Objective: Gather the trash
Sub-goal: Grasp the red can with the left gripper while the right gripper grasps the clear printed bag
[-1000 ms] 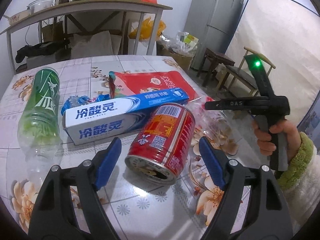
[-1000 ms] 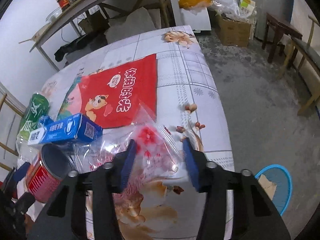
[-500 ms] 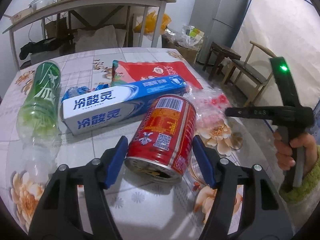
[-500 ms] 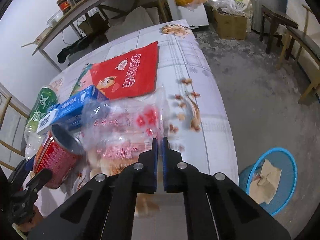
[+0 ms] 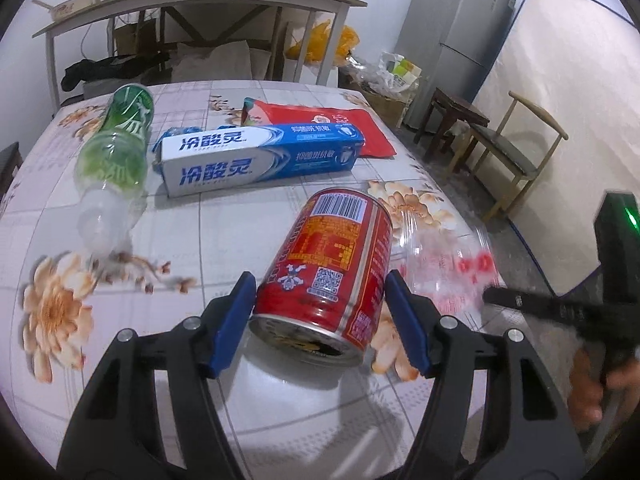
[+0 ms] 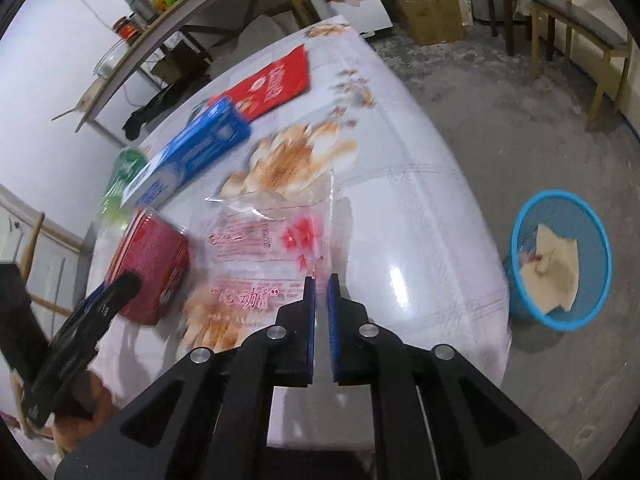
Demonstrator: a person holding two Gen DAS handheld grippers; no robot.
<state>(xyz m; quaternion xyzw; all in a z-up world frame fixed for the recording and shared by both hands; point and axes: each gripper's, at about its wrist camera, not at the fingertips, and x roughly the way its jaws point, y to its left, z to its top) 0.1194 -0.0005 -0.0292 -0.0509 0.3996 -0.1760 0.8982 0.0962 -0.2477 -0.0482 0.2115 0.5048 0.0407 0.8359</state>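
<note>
A red can (image 5: 334, 268) lies on its side on the flowered table (image 5: 240, 224). My left gripper (image 5: 322, 300) is closed on the can, one pad on each side. My right gripper (image 6: 320, 288) is shut on the edge of a clear plastic bag with red print (image 6: 264, 256); the bag also shows in the left wrist view (image 5: 448, 256), held beside the can (image 6: 148, 268). A blue bin (image 6: 560, 256) with paper in it stands on the floor to the right of the table.
On the table lie a blue and white toothpaste box (image 5: 260, 156), a green plastic bottle (image 5: 116, 156) and a red snack packet (image 5: 320, 124). A shelf table (image 5: 200, 0), a fridge (image 5: 452, 40) and chairs (image 5: 516, 152) stand behind.
My left gripper closed in on the red can and lifted its view a little. My right gripper shut on the clear bag and drew it toward the table's right edge.
</note>
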